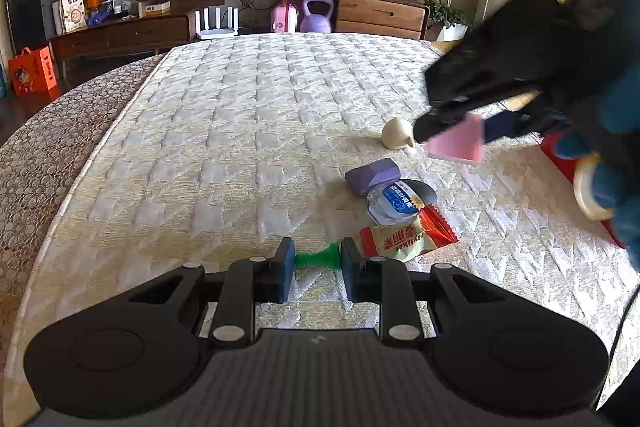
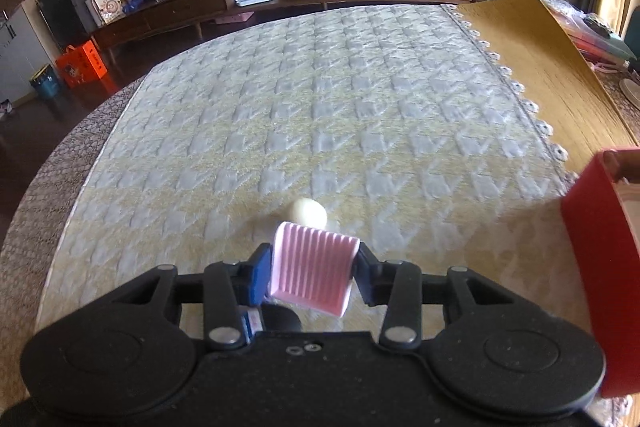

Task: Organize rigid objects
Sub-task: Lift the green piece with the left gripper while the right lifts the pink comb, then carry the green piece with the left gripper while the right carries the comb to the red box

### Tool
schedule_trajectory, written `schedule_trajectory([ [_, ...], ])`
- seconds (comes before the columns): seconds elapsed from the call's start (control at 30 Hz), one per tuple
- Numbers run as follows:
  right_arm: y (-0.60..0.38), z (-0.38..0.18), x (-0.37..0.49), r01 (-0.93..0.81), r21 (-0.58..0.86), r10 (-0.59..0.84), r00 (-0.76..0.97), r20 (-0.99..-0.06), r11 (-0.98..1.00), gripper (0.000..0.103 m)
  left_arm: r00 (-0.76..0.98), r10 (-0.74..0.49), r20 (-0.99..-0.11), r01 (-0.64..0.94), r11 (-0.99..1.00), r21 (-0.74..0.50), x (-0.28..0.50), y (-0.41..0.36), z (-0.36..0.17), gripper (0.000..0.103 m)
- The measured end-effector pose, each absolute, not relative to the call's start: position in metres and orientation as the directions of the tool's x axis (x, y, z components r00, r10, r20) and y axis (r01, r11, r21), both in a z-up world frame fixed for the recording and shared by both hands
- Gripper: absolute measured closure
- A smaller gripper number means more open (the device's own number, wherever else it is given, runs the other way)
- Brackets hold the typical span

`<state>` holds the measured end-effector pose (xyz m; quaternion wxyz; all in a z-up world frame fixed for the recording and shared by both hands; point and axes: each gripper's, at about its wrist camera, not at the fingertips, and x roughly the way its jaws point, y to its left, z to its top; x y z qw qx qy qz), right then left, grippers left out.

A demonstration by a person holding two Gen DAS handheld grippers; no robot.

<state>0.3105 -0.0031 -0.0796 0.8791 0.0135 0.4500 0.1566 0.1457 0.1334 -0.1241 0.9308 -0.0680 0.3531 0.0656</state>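
Pink ridged tray (image 2: 314, 267) sits between the right gripper (image 2: 312, 269) fingers, pinched across its short width with its long axis running forward along them, lifted clear of the quilted bed cover (image 2: 320, 107). Just ahead of those fingertips lies a cream ball (image 2: 309, 212), and off to their right stands the red box (image 2: 596, 247), close by and probably where the tray belongs; the right hand is the nearer one to it. Left gripper (image 1: 316, 261) fingers are pressed onto a small green piece (image 1: 320, 257), held low over the cover. Beyond and to the right of them lie a snack packet (image 1: 400, 241), a crushed water bottle (image 1: 394, 205) and a purple block (image 1: 374, 173).
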Motion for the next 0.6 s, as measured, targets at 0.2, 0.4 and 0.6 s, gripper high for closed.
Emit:
schedule_trajectory([
  [0.2, -0.033, -0.064, 0.293, -0.284, 0.185, 0.317, 0.548, -0.774, 0.941, 0.061, 0.751, 0.078, -0.656, -0.161, 0.985, -0.068, 0.139, 0.127, -0.109, 0.079],
  [0.4, -0.075, -0.047, 0.277, -0.278, 0.221, 0.344, 0.560, -0.753, 0.935, 0.061, 0.760, 0.053, -0.648, -0.122, 0.991, -0.062, 0.135, 0.112, -0.086, 0.079],
  [0.6, -0.117, -0.032, 0.260, -0.260, 0.252, 0.360, 0.588, -0.724, 0.932, 0.061, 0.773, 0.013, -0.635, -0.075, 0.995, -0.071, 0.135, 0.087, -0.061, 0.079],
])
